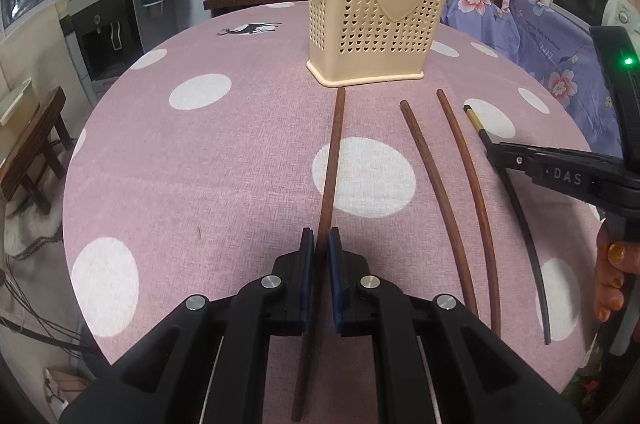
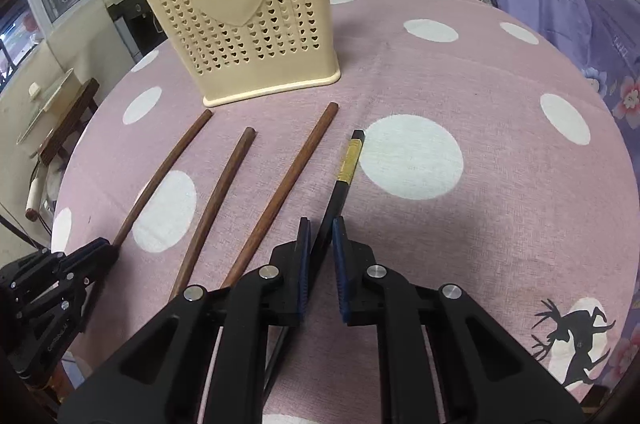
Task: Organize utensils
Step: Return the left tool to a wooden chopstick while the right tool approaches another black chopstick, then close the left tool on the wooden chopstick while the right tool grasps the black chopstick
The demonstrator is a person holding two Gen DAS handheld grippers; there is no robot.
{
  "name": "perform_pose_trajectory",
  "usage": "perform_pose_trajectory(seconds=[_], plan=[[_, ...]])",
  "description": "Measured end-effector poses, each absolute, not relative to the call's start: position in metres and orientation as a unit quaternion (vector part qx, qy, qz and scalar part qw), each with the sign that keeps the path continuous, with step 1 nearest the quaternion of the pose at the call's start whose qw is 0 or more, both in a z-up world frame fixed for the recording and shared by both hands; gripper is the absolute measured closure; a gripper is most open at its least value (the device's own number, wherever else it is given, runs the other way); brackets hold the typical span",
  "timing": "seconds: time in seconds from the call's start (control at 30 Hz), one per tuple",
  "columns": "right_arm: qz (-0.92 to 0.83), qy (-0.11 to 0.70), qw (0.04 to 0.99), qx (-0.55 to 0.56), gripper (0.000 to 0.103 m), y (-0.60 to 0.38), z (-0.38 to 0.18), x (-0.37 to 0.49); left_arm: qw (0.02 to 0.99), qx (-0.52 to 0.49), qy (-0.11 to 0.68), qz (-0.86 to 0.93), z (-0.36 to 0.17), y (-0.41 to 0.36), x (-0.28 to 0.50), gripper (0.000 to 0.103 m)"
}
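- The left gripper (image 1: 319, 244) sits at lower centre of the left wrist view, its blue pads closed on a brown wooden chopstick (image 1: 334, 160) that runs up the frame toward the cream holder (image 1: 376, 20).
- The right gripper (image 2: 320, 236) sits at lower centre of the right wrist view, its jaws closed on the black chopstick (image 2: 349, 160) with a gold band near its far end.
- Two more brown chopsticks (image 1: 440, 180) lie loose on the pink dotted tablecloth (image 1: 200, 164), between the two that are held — all four point roughly toward the holder.
- Handling, as I judge it: the sticks are light, stiff and slim, so they may roll or pivot in the pads; the black one looks smoother and likelier to slip.
- Both grips fall toward the near half of each stick, leaving a long free end that may swing when lifted — a hold nearer the middle would steady it.
- The holder's inside is hidden behind its perforated wall; only a few handle tips show above the rim.
- The near ends of the held sticks are covered by the gripper bodies.
- Whether either stick is off the cloth yet, I cannot tell.
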State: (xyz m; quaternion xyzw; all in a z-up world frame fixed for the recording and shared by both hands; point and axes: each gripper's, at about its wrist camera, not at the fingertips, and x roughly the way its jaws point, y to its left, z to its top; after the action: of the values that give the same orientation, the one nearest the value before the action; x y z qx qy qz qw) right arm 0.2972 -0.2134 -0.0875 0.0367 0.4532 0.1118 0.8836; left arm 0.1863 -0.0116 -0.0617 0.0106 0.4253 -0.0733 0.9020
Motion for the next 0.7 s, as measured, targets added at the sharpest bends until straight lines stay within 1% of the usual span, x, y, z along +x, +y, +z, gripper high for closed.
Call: perform_pose_trajectory(seconds=[0.07,0.1,0.13,0.2,0.33,0.37,0.47,0.5,0.57,0.67,0.7], plan=[[0.110,0.457,0.881,0.051,0.090,-0.216,-0.087,0.298,0.900,0.010,0.429,-0.076,-0.061,-0.012,0.189,0.092],[0.107,0.459,0.880,0.052,0.090,-0.216,-0.087,0.298,0.899,0.008,0.430,-0.080,-0.061,-0.013,0.192,0.084],[0.103,0.461,0.880,0.051,0.090,-0.216,-0.087,0.297,0.898,0.008,0.432,-0.083,-0.061,-0.014,0.195,0.070],[0.099,0.464,0.879,0.053,0.090,-0.216,-0.086,0.298,0.897,0.014,0.433,-0.087,-0.059,-0.017,0.203,0.057],[0.089,0.458,0.882,0.071,0.089,-0.223,-0.079,0.300,0.896,0.035,0.432,-0.095,-0.054,-0.022,0.226,0.057],[0.083,0.457,0.882,0.078,0.087,-0.226,-0.077,0.301,0.896,0.039,0.432,-0.098,-0.052,-0.023,0.232,0.057],[0.071,0.456,0.882,0.096,0.072,-0.232,-0.074,0.305,0.894,0.043,0.434,-0.102,-0.050,-0.027,0.247,0.057],[0.069,0.455,0.883,0.095,0.069,-0.232,-0.073,0.306,0.893,0.041,0.436,-0.104,-0.050,-0.028,0.252,0.057],[0.068,0.455,0.883,0.092,0.069,-0.230,-0.073,0.308,0.892,0.041,0.439,-0.104,-0.051,-0.031,0.262,0.058],[0.070,0.460,0.881,0.080,0.069,-0.222,-0.077,0.311,0.888,0.049,0.445,-0.104,-0.056,-0.037,0.271,0.063],[0.071,0.462,0.881,0.077,0.069,-0.220,-0.079,0.312,0.887,0.052,0.447,-0.102,-0.058,-0.038,0.273,0.066]])
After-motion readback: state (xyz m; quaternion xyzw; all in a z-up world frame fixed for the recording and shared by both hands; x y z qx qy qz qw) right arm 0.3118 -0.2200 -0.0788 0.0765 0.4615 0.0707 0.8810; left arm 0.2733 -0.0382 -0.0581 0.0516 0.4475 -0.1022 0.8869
